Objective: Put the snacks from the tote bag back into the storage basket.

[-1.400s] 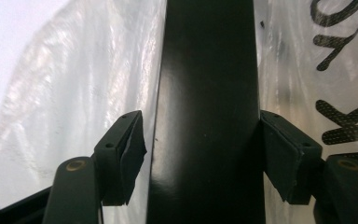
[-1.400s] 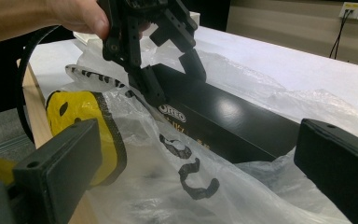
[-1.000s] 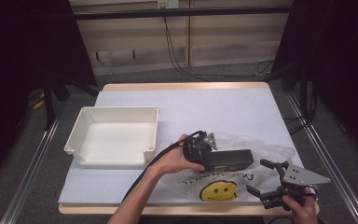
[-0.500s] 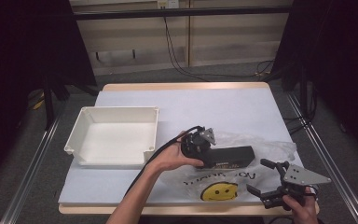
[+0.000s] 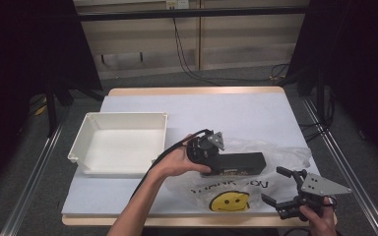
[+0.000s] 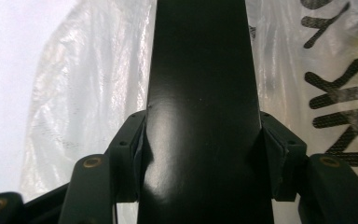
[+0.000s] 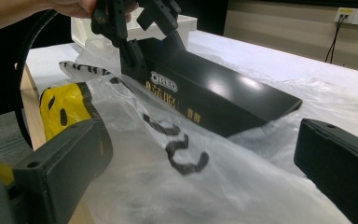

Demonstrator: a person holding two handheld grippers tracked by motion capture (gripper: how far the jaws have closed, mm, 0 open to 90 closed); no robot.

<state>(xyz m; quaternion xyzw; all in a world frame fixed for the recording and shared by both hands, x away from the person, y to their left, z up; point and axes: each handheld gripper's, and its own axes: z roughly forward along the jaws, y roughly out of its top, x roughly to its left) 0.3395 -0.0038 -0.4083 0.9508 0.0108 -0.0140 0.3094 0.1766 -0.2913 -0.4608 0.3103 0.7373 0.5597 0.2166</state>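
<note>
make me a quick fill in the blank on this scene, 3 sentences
1. The left hand-held gripper is shut on a black ____ box.
2. The clear bag bears a yellow ____ face.
3. The white tray left of the box is ____.

Missing words: Oreo; smiley; empty

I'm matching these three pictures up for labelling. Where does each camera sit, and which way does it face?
High view: above the person's side, facing forward and down on the table; both forearms show.
Left gripper view: on the left gripper, looking along the clamped black box.
Right gripper view: on the right gripper, low, facing the plastic bag.
Shared: box and bag.
</note>
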